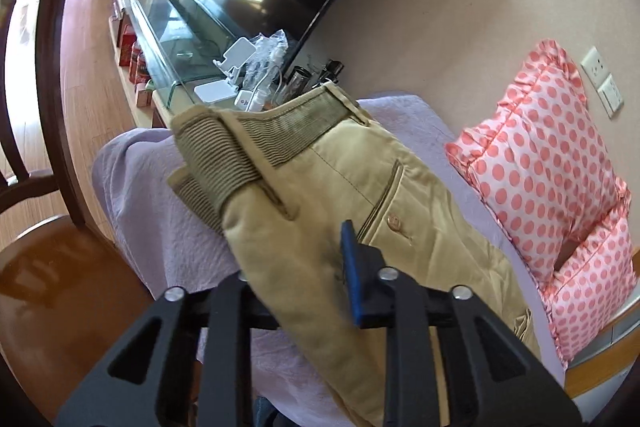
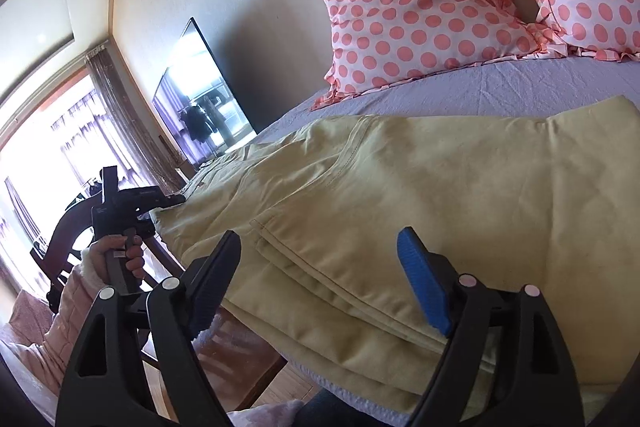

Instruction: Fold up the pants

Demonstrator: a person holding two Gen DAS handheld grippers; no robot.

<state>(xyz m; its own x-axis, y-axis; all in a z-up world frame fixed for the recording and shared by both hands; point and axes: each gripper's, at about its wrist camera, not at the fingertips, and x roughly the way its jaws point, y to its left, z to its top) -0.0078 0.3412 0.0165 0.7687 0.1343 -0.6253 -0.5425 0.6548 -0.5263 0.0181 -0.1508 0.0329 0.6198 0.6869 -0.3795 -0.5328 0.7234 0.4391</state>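
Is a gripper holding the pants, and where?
The left gripper pinches the khaki pants along their near folded edge below the waistband. The right gripper is open, holding nothing.

The pants (image 1: 328, 227) hide the left hand-held gripper (image 1: 304, 279)'s other finger.

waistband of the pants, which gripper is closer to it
Left. The left gripper is closed on the pants just below the waistband. The right gripper is open over the folded leg end, far from it.
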